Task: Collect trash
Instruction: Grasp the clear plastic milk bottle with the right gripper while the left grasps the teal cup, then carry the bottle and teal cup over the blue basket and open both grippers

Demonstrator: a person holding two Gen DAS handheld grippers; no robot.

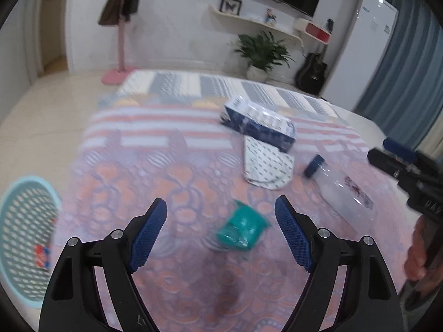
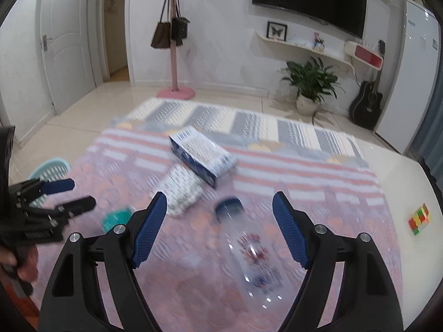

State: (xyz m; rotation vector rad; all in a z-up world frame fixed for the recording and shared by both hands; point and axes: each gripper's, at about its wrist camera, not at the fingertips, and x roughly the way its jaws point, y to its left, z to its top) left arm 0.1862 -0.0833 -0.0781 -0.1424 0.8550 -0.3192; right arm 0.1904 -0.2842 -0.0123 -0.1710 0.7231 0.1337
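On a pink patterned rug, a crumpled green wrapper (image 1: pixel 241 229) lies just ahead of my left gripper (image 1: pixel 221 204), which is open and holds nothing. A clear plastic bottle (image 2: pixel 249 249) with a blue cap lies on its side under my right gripper (image 2: pixel 220 197), whose jaws are open and do not touch it. Farther off sit a blue and white box (image 1: pixel 257 124) and a white patterned bag (image 1: pixel 267 166). Each view also shows the other gripper: the right gripper (image 1: pixel 380 150) at the right edge, the left gripper (image 2: pixel 80 193) at the left edge.
A teal mesh basket (image 1: pixel 25 221) stands on the tile floor left of the rug, with a red item inside. A colour cube (image 2: pixel 419 218) lies on the floor to the right. By the far wall are a pink coat stand (image 2: pixel 174 55), a potted plant (image 2: pixel 310 83) and a guitar (image 2: pixel 366 105).
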